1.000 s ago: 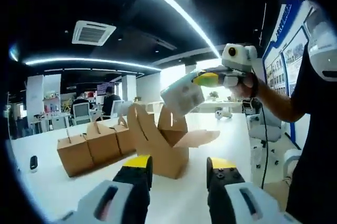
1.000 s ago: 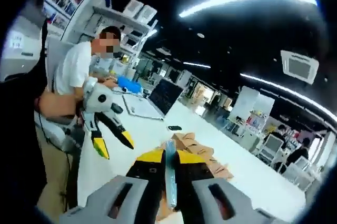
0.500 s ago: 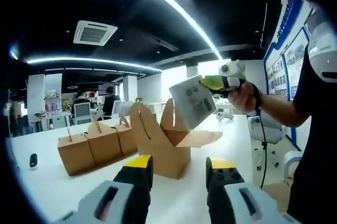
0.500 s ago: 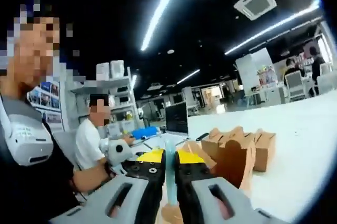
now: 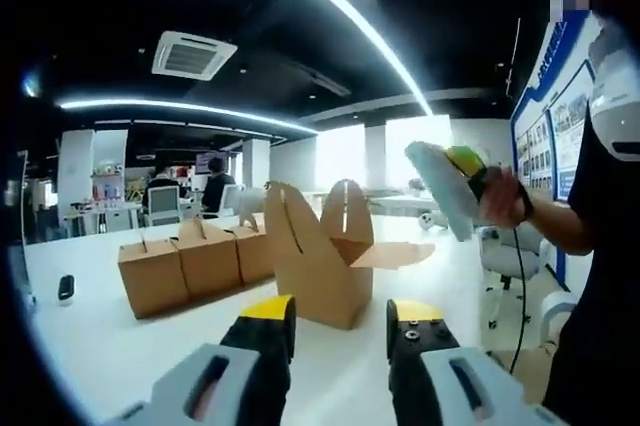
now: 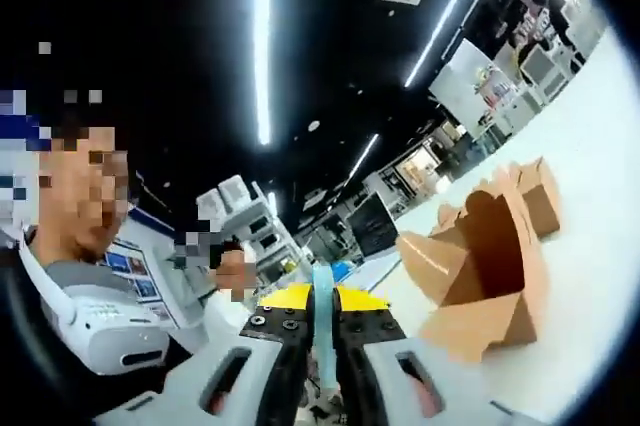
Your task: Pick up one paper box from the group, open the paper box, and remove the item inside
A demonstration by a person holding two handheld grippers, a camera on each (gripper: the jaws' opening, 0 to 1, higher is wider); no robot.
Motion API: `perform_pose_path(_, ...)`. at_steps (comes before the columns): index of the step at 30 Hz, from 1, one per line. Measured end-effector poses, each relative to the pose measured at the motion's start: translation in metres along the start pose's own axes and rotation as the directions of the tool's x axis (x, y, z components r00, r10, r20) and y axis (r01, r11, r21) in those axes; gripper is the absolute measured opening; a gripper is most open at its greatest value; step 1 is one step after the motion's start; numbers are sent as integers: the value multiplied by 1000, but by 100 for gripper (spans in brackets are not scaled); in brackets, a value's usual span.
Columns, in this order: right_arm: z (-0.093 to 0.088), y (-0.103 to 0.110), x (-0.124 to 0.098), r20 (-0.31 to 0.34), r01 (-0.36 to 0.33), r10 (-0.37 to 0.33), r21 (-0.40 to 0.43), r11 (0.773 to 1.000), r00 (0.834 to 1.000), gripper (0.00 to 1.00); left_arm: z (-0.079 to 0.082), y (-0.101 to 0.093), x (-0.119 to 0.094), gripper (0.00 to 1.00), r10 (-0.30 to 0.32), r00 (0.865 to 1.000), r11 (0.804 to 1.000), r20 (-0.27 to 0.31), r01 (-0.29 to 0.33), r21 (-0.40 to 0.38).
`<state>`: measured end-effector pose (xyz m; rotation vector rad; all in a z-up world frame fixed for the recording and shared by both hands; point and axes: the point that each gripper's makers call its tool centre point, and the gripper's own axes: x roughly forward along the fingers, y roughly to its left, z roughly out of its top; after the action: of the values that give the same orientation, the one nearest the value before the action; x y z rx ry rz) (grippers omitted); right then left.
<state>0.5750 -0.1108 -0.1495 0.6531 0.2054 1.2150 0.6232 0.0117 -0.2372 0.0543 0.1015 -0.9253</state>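
An opened brown paper box [image 5: 320, 268] stands on the white table [image 5: 120, 346] with its flaps spread wide. It also shows to the right in the right gripper view [image 6: 490, 266]. My left gripper [image 5: 338, 314] is open just in front of it, with nothing between its jaws. To the right of the box and above the table, my right gripper [image 5: 464, 160] is shut on a flat white item [image 5: 440, 191]. In the right gripper view that item [image 6: 322, 331] sits edge-on between the shut jaws of my right gripper [image 6: 322, 296].
Three closed paper boxes [image 5: 195, 261] stand in a row left of the open one, also seen behind it [image 6: 540, 196]. A small black object [image 5: 65, 288] lies at the table's far left. The person's arm and body [image 5: 590, 276] stand at the right. Office desks and people are far behind.
My right gripper has carried the white item to the right, away from above the open box, and turned it more edge-on. The right view has rolled. The left gripper stays open.
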Motion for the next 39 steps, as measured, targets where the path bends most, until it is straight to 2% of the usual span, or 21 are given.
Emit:
perform_pose_path(2,-14,2,-4,-12,-9,10,56,998,1000,8,-2,1,2,37,-3,1000,1000,-12,3,-4)
perform_pose_path(5,-34,0,-5,-38,-3,6,81,997,999,8,1,2,3,37,-5,1000,1000,-18,5,14)
perform_pose_path(6,-47,-3,-7,-55,7,-2,89,996,998,8,1,5,1,37,14,999,999,-42,-12,50)
perform_pose_path(8,-61,-9,-9,-60,19,-11,126,992,998,8,2,4,-2,38,32,998,993,-58,-26,111)
perform_pose_path(10,-69,-15,-11,-56,31,-22,159,987,998,8,2,2,-5,38,34,998,994,-58,-28,108)
perform_pose_path(14,-84,-38,-18,-88,115,-100,180,977,991,8,0,-1,-9,37,16,999,998,-43,-14,67)
perform_pose_path(17,-90,-54,-21,-114,178,-158,199,964,981,8,-2,3,-12,37,36,998,998,-51,-32,60)
perform_pose_path(19,-93,-64,-23,-125,215,-194,192,957,973,8,0,6,-15,37,53,998,997,-39,-51,52)
perform_pose_path(21,-95,-68,-24,-128,231,-207,221,947,970,8,2,6,-17,37,62,998,997,-17,-61,38)
perform_pose_path(22,-97,-74,-27,-145,275,-250,188,943,957,8,0,6,-18,36,76,997,997,-23,-76,32)
perform_pose_path(23,-98,-76,-28,-151,289,-266,164,943,952,9,-3,5,-19,36,95,995,994,-44,-92,53)
perform_pose_path(24,-97,-75,-27,-148,283,-258,179,942,955,9,-5,3,-19,36,97,994,992,-58,-92,86)
perform_pose_path(25,-98,-76,-28,-151,295,-270,173,940,951,9,-5,0,-18,36,92,994,992,-60,-87,86)
perform_pose_path(32,-93,-97,-28,-171,352,-330,118,929,928,9,-3,-13,-7,36,49,998,998,-36,-47,48)
perform_pose_path(36,-100,-115,-32,-238,402,-394,-16,916,888,10,-11,-16,-6,36,66,996,996,-66,-63,55)
perform_pose_path(39,-102,-117,-30,-241,411,-406,-33,911,882,11,-13,-24,-4,36,49,996,998,-68,-46,40)
